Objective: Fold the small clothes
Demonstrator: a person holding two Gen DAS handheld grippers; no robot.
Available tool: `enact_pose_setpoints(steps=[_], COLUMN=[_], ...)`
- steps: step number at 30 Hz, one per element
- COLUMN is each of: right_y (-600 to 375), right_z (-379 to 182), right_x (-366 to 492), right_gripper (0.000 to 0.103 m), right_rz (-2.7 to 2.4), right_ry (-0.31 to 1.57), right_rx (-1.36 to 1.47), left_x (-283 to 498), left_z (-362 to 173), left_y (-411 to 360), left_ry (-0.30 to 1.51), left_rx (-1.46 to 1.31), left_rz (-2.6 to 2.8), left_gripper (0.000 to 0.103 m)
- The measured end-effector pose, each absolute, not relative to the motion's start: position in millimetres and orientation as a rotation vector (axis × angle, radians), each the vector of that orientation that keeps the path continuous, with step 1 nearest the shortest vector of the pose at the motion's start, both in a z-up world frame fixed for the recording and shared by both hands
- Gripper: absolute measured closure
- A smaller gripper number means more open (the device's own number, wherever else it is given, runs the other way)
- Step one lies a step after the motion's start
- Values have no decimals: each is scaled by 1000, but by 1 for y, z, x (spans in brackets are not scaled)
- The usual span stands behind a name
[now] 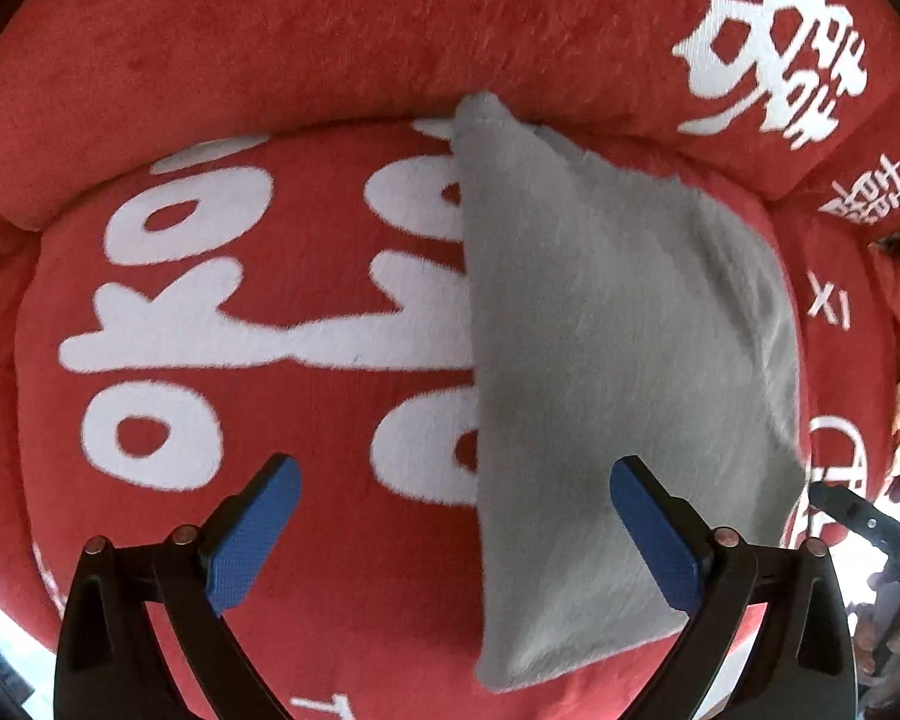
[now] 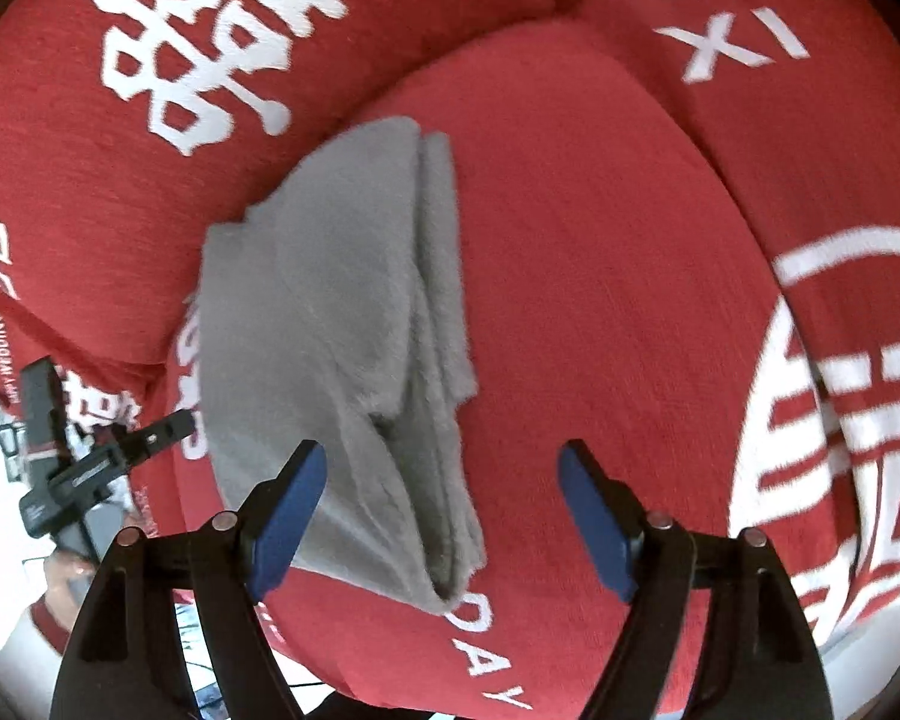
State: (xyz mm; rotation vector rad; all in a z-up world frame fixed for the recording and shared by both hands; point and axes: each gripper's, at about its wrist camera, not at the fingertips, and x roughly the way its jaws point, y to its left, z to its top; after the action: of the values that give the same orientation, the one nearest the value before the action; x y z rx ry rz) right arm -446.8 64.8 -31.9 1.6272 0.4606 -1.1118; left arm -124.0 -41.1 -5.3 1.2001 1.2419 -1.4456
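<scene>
Sofa: a red plush sofa (image 1: 330,48) printed with white characters; its seat cushion (image 2: 600,252) carries the work, with a backrest behind and an armrest cushion off to the side.
Garment: a small grey fleecy garment (image 1: 600,360) lies folded lengthwise on the seat cushion, one end against the backrest, the other end near the front edge. In the right wrist view its layers (image 2: 432,360) show stacked along one long side, a little staggered.
Left tongs: the left tongs (image 1: 456,534) hover above the near end of the garment, blue pads wide apart, holding nothing; one pad sits over the grey cloth, the other over bare red cushion.
Right tongs: the right tongs (image 2: 444,516) are likewise spread apart and empty, over the garment's near end.
Stage: probably a lengthwise fold is done and a crosswise fold remains.
Risk: pinching only the top layer would peel the stack open; the plush cover may drag on the fleece and skew the edges; the near end lies close to the cushion's front edge, so a pull toward the person could tip it off.
</scene>
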Motion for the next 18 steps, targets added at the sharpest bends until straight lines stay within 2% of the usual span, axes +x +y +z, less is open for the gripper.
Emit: enact_pose_setpoints(steps=[4, 6, 8, 12, 13, 14, 18], right_y=[46, 35, 22, 0, -4, -7, -2], right_z=[-36, -40, -44, -57, -60, -62, -41], right_x=[-450, -448, -445, -437, -435, -433, -433], right_gripper=[21, 26, 44, 58, 66, 84, 88], right_rz=[-1109, -1102, -1094, -1056, -1044, -1024, -1025], right_ry=[464, 440, 435, 428, 433, 442, 414], right_rx=[1645, 1637, 1630, 1628, 1627, 1631, 1555], left_x=[-129, -131, -133, -139, -139, -140, -147], left_z=[-14, -19, -23, -27, -27, -29, -27], left_y=[-56, -61, -64, -64, -65, -65, -63], left_ry=[1280, 1285, 1285, 1274, 1276, 1277, 1249], left_rx=[1160, 1155, 1155, 1159, 1159, 1159, 1163], left_rz=[-1463, -1458, -1455, -1452, -1449, -1443, -1453], left_gripper=[0, 0, 0, 0, 0, 0, 0])
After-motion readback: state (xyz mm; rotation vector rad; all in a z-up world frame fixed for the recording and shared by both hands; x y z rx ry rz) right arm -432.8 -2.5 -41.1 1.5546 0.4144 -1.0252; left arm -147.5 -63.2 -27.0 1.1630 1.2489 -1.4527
